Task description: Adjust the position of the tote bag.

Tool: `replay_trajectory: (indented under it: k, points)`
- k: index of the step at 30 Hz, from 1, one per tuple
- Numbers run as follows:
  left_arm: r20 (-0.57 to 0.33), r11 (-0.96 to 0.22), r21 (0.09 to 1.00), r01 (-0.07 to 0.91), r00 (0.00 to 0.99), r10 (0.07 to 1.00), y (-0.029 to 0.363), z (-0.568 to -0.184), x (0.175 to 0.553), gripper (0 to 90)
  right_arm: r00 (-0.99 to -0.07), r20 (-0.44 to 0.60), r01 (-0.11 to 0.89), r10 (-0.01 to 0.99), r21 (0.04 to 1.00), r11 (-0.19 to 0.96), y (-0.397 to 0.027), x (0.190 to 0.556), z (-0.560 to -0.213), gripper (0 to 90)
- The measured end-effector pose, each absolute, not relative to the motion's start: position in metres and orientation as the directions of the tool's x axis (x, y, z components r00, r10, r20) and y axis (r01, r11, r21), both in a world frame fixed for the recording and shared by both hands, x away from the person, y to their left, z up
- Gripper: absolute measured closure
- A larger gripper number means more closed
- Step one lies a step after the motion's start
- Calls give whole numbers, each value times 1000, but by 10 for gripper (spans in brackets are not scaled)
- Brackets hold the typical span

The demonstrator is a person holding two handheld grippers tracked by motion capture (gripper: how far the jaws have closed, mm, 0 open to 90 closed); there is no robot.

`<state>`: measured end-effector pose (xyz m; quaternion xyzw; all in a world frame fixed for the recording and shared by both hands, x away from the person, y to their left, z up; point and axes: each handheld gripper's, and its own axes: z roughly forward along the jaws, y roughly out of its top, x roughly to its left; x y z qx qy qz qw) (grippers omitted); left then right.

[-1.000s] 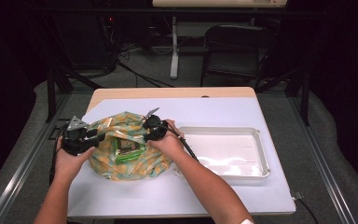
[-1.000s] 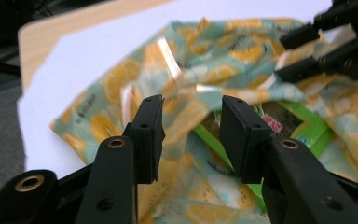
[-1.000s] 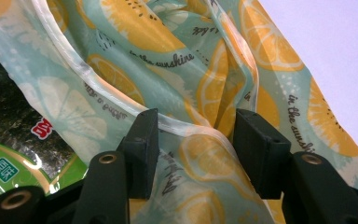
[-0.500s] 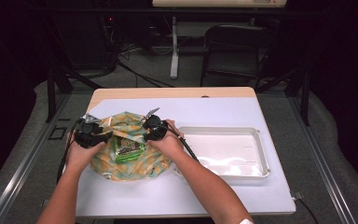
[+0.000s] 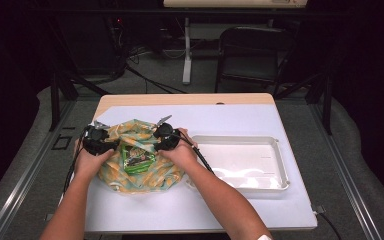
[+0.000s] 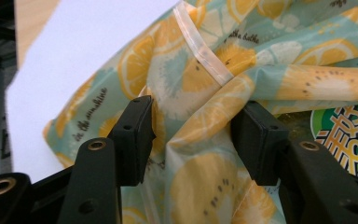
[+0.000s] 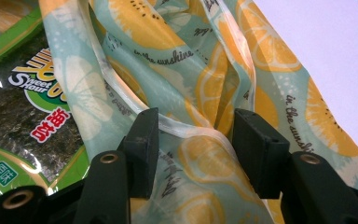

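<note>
Bag [image 5: 139, 170] fabric between both grippers' fingers [image 6: 135, 135] — left gripper [image 6: 193, 140] just opening.

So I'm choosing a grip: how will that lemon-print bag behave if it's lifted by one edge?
The lemon-print bag looks like thin glossy plastic, creased into soft folds, so it would probably sag and drape. Its shiny surface may slip between the pads. The green snack packet lying in its mouth could slide out if the bag tilts.

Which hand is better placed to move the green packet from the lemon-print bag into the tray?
Probably right: the right gripper sits between the green packet and the tray.
</note>
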<state>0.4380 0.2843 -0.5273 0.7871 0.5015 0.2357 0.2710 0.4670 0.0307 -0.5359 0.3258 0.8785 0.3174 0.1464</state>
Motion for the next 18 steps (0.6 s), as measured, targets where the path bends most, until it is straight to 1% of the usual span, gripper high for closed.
replay_trajectory:
  k: [2,5,6,7,8,9,13,14,18]
  points:
    - [88,-350,650,674,391,916,284,-533,441,506,-743,-46,481,667,657,581,30,467,-536,510]
    - [72,-361,634,684,413,908,284,-535,442,602,-746,-46,483,664,649,587,29,467,-536,511]
    - [80,-363,640,677,411,908,283,-537,443,602,-746,-46,483,664,649,587,29,467,-536,510]
    - [79,-364,638,679,412,908,283,-537,443,633,-742,-42,484,670,658,577,29,466,-536,510]
    - [79,-370,634,680,419,905,284,-537,443,711,-745,-37,482,666,660,576,29,466,-536,510]
    - [81,-370,636,677,418,905,284,-537,443,711,-745,-37,482,666,660,576,29,466,-536,510]
    - [85,-382,629,677,428,900,284,-538,443,827,-747,-31,483,665,663,573,27,466,-535,510]
    - [86,-384,634,671,432,898,283,-537,443,878,-748,-30,480,664,665,572,27,465,-534,509]
    - [71,-367,646,670,425,902,284,-533,442,899,-748,-32,474,662,673,568,25,464,-530,508]
